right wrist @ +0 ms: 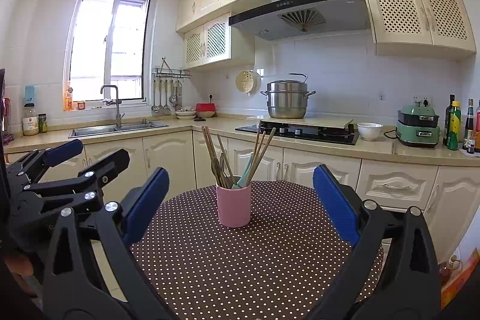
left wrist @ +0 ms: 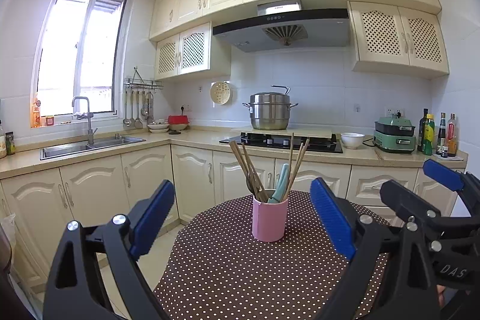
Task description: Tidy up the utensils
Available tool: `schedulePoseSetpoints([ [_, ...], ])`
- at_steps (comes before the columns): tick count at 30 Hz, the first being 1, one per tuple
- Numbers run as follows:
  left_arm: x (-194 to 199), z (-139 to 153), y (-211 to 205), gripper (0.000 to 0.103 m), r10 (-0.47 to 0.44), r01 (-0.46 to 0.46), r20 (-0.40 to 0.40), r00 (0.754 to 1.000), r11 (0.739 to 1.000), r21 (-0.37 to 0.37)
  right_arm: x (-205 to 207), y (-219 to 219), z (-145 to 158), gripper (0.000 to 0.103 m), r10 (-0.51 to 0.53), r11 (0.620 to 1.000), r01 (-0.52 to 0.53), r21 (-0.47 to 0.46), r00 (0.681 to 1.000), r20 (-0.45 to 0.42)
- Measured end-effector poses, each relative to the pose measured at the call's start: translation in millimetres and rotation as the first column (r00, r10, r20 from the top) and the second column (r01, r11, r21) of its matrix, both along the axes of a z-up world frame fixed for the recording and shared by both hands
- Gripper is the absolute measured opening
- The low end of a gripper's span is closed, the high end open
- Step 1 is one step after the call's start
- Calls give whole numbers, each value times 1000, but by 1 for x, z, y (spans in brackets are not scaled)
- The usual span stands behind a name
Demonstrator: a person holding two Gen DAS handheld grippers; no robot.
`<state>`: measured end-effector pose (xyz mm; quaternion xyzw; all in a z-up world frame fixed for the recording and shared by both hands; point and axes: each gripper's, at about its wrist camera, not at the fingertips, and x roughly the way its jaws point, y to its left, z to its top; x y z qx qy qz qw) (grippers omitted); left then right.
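A pink cup (left wrist: 269, 219) (right wrist: 233, 206) stands upright on a round table with a brown polka-dot cloth (left wrist: 228, 275) (right wrist: 255, 260). It holds several wooden chopsticks (left wrist: 297, 164) (right wrist: 261, 152), dark spoons (left wrist: 253, 183) and a teal-handled utensil (left wrist: 280, 183) (right wrist: 246, 170). My left gripper (left wrist: 243, 218) is open and empty, on the near side of the cup. My right gripper (right wrist: 241, 206) is open and empty, also short of the cup. The right gripper shows at the right edge of the left wrist view (left wrist: 420, 194); the left gripper shows at the left edge of the right wrist view (right wrist: 75, 161).
Behind the table runs an L-shaped counter with a sink (left wrist: 90, 144), a gas hob (left wrist: 282, 141) carrying a steel steamer pot (left wrist: 270, 111), a white bowl (left wrist: 352, 139), a green cooker (left wrist: 394, 134) and bottles (left wrist: 435, 135). Ladles hang on a wall rack (left wrist: 139, 110).
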<state>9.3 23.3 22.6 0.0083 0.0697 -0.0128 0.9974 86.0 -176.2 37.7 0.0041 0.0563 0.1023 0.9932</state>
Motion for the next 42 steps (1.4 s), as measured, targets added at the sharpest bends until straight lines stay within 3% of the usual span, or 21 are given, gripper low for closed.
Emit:
schedulePoseSetpoints([
  [42,-6,-4,9,90,19,-20,17,1000,1000,5,-1,5,-9,95,9,1000,-9,-3,1000,-16],
])
